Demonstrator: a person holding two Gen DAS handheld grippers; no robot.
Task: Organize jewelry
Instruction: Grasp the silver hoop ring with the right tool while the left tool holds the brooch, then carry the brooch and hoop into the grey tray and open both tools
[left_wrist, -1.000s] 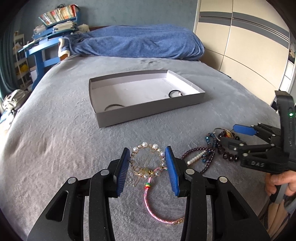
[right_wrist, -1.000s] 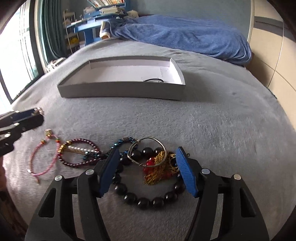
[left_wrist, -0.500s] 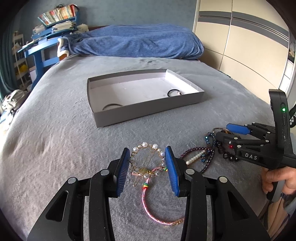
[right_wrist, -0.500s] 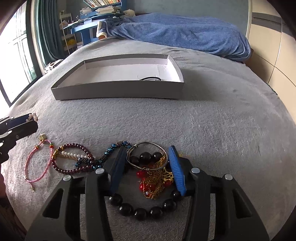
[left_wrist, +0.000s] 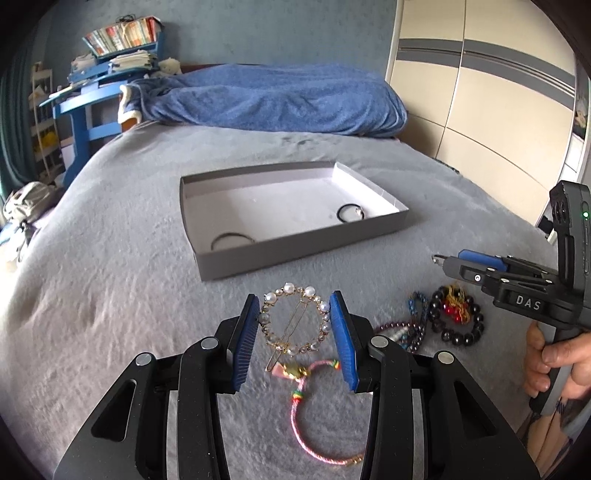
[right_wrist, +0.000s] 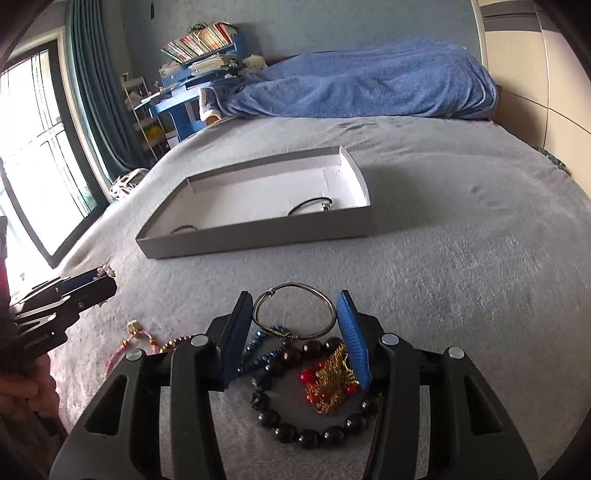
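Observation:
Between the blue pads of my left gripper (left_wrist: 293, 306) sits a round pearl hair clip (left_wrist: 291, 321); the jaws are shut on it. My right gripper (right_wrist: 293, 299) is shut on a grey metal bangle (right_wrist: 295, 286), held just above the pile. Under it lie a black bead bracelet (right_wrist: 295, 432), a red and gold piece (right_wrist: 332, 384) and a blue bead strand (right_wrist: 258, 354). A pink cord bracelet (left_wrist: 299, 417) rests on the bed below the left jaws. The shallow grey box (left_wrist: 295, 251) stands farther back, with two dark rings (left_wrist: 351, 213) inside.
Everything lies on a grey bed cover (left_wrist: 110, 277). A rumpled blue blanket (left_wrist: 277, 99) fills the far end. A blue desk (left_wrist: 85, 107) stands at the left, a wardrobe (left_wrist: 498, 110) at the right. A hand (left_wrist: 554, 365) grips the right tool.
My right gripper narrowed onto the metal bangle and lifted it off the bead pile. The left gripper kept still with the pearl clip between its pads.

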